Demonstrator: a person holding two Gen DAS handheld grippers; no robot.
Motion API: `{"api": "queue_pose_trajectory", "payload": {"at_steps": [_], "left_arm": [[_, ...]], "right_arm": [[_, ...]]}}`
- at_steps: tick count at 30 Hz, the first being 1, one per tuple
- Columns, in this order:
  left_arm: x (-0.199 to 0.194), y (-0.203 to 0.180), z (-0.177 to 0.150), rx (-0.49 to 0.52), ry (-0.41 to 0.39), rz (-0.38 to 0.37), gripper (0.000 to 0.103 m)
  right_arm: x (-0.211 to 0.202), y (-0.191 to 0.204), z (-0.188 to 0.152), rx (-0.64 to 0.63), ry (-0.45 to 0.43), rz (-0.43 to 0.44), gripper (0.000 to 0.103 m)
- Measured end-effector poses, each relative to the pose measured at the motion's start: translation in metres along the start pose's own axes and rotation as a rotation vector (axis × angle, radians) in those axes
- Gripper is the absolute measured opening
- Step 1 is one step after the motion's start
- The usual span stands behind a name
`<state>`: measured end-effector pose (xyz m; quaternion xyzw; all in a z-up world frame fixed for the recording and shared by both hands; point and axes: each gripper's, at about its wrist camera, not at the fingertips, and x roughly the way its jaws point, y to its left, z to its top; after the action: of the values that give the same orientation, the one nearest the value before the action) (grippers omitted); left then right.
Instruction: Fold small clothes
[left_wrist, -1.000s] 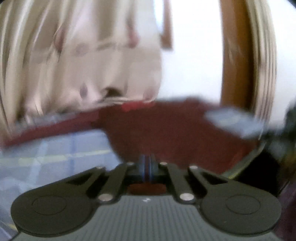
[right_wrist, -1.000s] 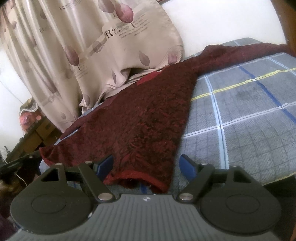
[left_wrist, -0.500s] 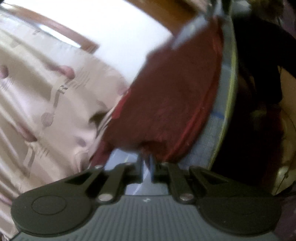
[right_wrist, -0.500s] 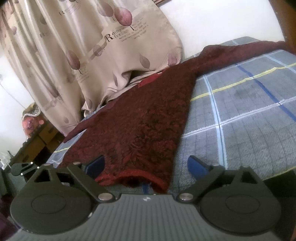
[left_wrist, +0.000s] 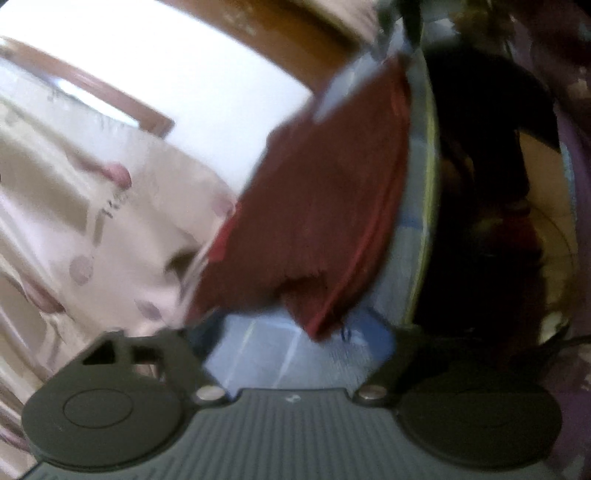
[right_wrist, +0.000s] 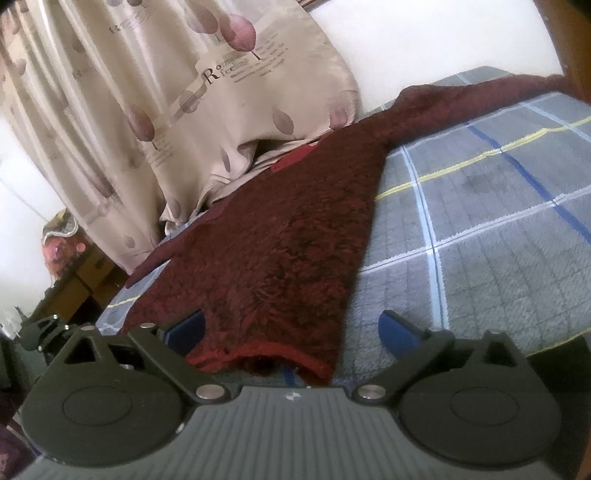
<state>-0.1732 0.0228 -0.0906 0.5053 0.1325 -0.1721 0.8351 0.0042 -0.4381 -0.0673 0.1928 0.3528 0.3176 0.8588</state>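
Observation:
A dark red knitted sweater lies flat on a blue-grey checked bed cover, its hem towards me and one sleeve stretched to the far right. My right gripper is open, its blue fingers on either side of the hem, low over the cover. In the blurred, tilted left wrist view the sweater lies ahead on the cover. My left gripper is open and holds nothing, a corner of the sweater just beyond its fingers.
A beige curtain with leaf prints hangs onto the bed behind the sweater. A white wall is behind it. Wooden furniture stands at the left below the bed. The bed edge drops into a dark area in the left wrist view.
My left gripper was shut on the sweater's cloth and has now opened and let go, after swinging and tilting. My right gripper has opened wider at the hem.

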Motion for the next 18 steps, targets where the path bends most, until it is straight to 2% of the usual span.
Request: {"api": "queue_pose_trajectory", "payload": {"at_steps": [3,6,9,12,14,16,18], "left_arm": [[0.009,0.0,0.002,0.019,-0.006,-0.057,0.084],[0.022,0.014,0.002,-0.07,0.016,-0.153,0.076],[0.03,0.017,0.002,-0.076,0.024,-0.139,0.068],[0.037,0.017,0.003,-0.076,0.026,-0.14,0.048],[0.042,0.015,0.004,-0.059,0.043,-0.098,0.009],[0.047,0.018,0.005,-0.129,0.077,-0.088,0.006],[0.05,0.023,0.006,-0.228,0.116,-0.119,0.005]], "right_arm": [[0.002,0.001,-0.001,-0.006,0.007,-0.006,0.1],[0.001,0.002,-0.001,-0.002,0.009,-0.005,0.1],[0.001,0.002,0.0,-0.005,0.014,-0.009,0.101],[0.002,0.002,0.0,-0.002,0.014,-0.01,0.101],[0.003,0.002,-0.001,0.001,0.016,-0.011,0.102],[0.003,0.002,0.0,0.002,0.015,-0.01,0.102],[0.003,0.001,0.0,0.005,0.016,-0.009,0.102]]}}
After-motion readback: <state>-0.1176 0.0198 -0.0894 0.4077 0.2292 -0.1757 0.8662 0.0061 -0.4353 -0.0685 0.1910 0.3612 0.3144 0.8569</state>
